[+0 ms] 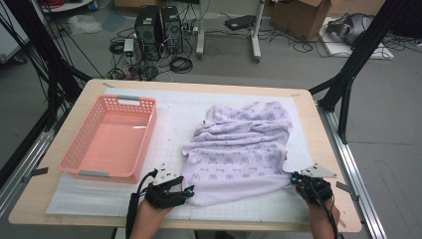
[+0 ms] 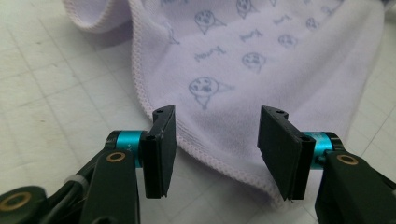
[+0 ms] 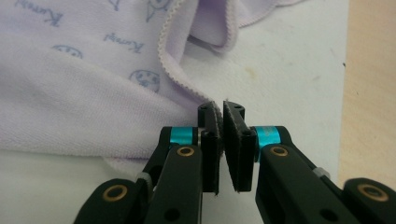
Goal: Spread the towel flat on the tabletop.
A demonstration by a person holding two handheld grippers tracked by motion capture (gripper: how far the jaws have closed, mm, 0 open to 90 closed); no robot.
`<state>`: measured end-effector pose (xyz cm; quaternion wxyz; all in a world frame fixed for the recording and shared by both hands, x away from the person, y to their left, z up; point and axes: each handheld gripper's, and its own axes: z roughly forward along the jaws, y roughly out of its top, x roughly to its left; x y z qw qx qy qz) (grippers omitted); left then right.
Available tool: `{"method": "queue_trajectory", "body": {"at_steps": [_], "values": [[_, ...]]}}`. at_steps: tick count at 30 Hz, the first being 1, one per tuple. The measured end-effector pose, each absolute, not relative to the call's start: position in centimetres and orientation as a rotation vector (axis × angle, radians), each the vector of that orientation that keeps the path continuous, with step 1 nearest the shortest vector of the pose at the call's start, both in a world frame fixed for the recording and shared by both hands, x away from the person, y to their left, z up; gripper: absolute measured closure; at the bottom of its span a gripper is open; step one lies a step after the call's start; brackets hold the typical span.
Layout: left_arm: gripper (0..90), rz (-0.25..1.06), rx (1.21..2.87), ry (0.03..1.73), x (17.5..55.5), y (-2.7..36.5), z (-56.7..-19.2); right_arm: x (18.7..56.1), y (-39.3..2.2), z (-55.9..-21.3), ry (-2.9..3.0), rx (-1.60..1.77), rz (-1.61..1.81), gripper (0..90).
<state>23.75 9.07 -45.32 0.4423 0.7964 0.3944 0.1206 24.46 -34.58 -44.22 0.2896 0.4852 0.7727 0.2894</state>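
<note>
One wooden table (image 1: pixel 318 124), white gridded mat (image 1: pixel 169 107), cabled floor (image 1: pixel 209 50)

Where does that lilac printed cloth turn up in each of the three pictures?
High view: the lilac cloth lies crumpled right of centre on the white mat, beside the pink basket.
Left gripper view: it spreads across the upper middle and right, its stitched hem running between the open jaws.
Right gripper view: it covers the upper left, a corner pinched in the jaws.
Shared landmark: the cloth's little printed faces and its stitched hem.
</note>
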Motion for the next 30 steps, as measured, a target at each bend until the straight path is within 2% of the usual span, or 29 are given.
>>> {"method": "queue_trajectory", "body": {"at_steps": [2,3,5,6,7,9,10,15,19,20,22,24,26,30], "values": [[56.3,0.35,1.989,0.977,23.6,8.9,-45.3,24.5,-34.8,-44.3,2.084,1.343,0.827,66.3],[61.4,0.357,1.986,0.981,23.6,9.0,-45.3,24.4,-34.9,-44.2,2.1,1.362,0.86,62.6],[78.4,0.341,1.985,0.977,23.7,9.2,-45.3,24.1,-34.9,-44.0,2.114,1.353,0.876,60.2],[83.7,0.351,1.982,0.976,23.7,9.2,-45.3,23.9,-34.8,-44.0,2.129,1.356,0.878,60.2],[84.6,0.361,1.972,0.983,23.6,9.3,-45.2,23.8,-34.8,-44.0,2.141,1.356,0.868,62.9],[85.3,0.372,1.928,1.003,23.6,9.8,-44.7,23.4,-34.8,-43.9,2.195,1.321,0.872,82.5],[85.4,0.371,1.904,1.012,23.5,10.1,-44.4,23.2,-34.8,-43.7,2.221,1.301,0.865,86.5],[85.2,0.351,1.852,1.057,23.1,11.8,-43.3,21.6,-35.5,-42.3,2.326,1.304,0.928,87.2],[81.3,0.316,1.863,1.079,23.3,11.9,-43.6,20.2,-36.1,-41.7,2.419,1.347,0.933,86.2],[76.3,0.317,1.864,1.082,23.4,11.8,-43.7,20.0,-36.1,-41.7,2.413,1.339,0.915,80.0],[60.1,0.297,1.857,1.077,23.7,11.6,-43.8,19.9,-36.2,-41.7,2.363,1.343,0.921,65.9],[49.9,0.298,1.846,1.085,24.1,11.4,-43.7,20.1,-36.4,-41.5,2.284,1.358,1.004,58.7],[46.3,0.287,1.848,1.087,24.8,11.0,-43.7,20.7,-36.3,-41.4,2.223,1.366,1.056,51.4],[45.9,0.272,1.915,1.1,26.2,9.6,-44.4,22.8,-34.9,-42.9,2.225,1.36,1.009,52.2]]}}
